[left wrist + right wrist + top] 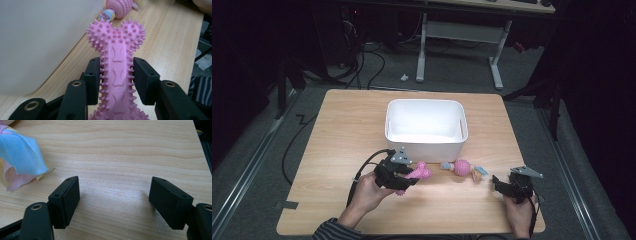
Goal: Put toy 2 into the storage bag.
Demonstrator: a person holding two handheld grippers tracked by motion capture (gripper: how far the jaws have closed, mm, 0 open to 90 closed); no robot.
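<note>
Left gripper (404, 175): lower centre-left of the high view, clenched on the pink bone toy; the person's left hand (367, 192) holds it from the bottom edge
Bone toy (117, 67): pink, covered in small spikes, runs up the middle of the left gripper view; both black pads press on its narrow shaft, and its knobbed end stands above them
Bone toy, high view (419, 173): pokes out to the right of the left gripper, just below the tub's front wall
Right gripper (504, 186): lower right of the high view, released, jaws wide apart with bare table between them in the right gripper view (113, 200)
Ball toy (461, 166): pink, with coloured cloth strips at both ends, lies on the table between the two grippers, just in front of the tub
Cloth strips (21, 155): blue, pink and yellow, upper left of the right gripper view, apart from the jaws
Tub (426, 141): white, upper centre of the table
Table (347, 125): light wood
</note>
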